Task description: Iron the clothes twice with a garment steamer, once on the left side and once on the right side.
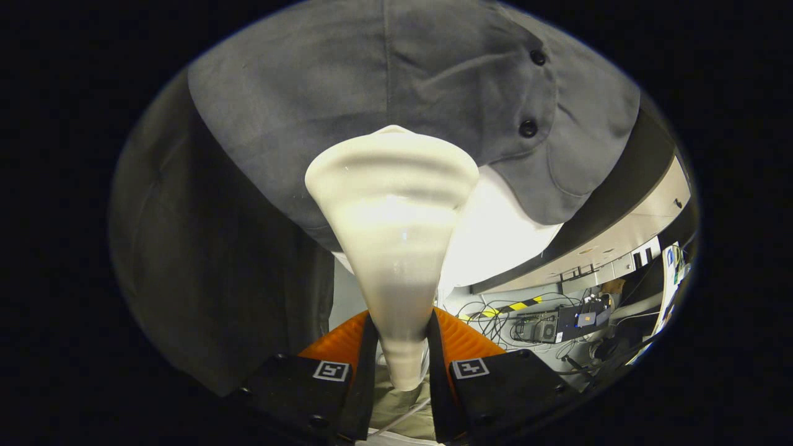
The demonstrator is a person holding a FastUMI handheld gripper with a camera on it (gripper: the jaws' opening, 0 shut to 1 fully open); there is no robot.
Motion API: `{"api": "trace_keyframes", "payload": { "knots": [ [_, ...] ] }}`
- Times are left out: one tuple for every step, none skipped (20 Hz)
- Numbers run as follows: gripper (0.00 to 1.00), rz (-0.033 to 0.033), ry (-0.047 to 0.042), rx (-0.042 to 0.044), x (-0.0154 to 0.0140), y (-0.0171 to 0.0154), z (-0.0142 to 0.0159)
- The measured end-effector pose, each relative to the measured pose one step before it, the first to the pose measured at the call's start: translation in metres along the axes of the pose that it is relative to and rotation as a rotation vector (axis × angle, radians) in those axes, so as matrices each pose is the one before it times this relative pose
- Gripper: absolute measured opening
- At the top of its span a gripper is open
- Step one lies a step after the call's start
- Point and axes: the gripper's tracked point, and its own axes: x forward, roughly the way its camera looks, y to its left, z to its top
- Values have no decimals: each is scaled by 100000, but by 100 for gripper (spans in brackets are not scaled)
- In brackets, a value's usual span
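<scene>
the gripper has its fingers closed narrow on the steamer, one finger pressed on each side of the slim neck at its lower end. the steamer is cream and smooth, narrow between the fingers and flaring wide toward its far end, where the broad head reaches up to the shirt. whether the head touches the cloth or sits just short of it cannot be told from this angle.

the shirt is grey and hangs beyond the fingers, spreading wide above and behind the steamer head. two dark buttons sit on its front, to the right of the head, one above the other. a rounded hem curves down below the lower button, and a bright white panel shows beneath that hem, just right of the steamer's body. to the left of the steamer the cloth falls in a darker, shaded fold.

a thin white cord runs out below the steamer's neck, between the fingers.

far off to the right, past the shirt, lies a floor with tangled cables, a strip of yellow and black tape and some dark boxes of equipment.
</scene>
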Motion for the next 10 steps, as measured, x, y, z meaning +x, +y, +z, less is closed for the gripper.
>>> {"api": "trace_keyframes", "payload": {
  "knots": [
    [46,-160,-1074,794,-799,-489,410],
    [46,-187,-1255,847,-727,-293,379],
    [46,-67,-1483,1063,-791,-485,466],
    [46,114,-1703,1143,-839,-476,487],
    [46,24,-2207,1051,-905,-494,645],
    [46,-129,-2227,1177,-1156,-597,721],
    [46,-114,-2315,1333,-1089,-659,715],
    [46,-144,-2483,1544,-1033,-732,543],
    [46,-541,-2031,1568,-1160,-576,573],
    [46,-829,-2064,1446,-950,-860,520]
  ]
}}
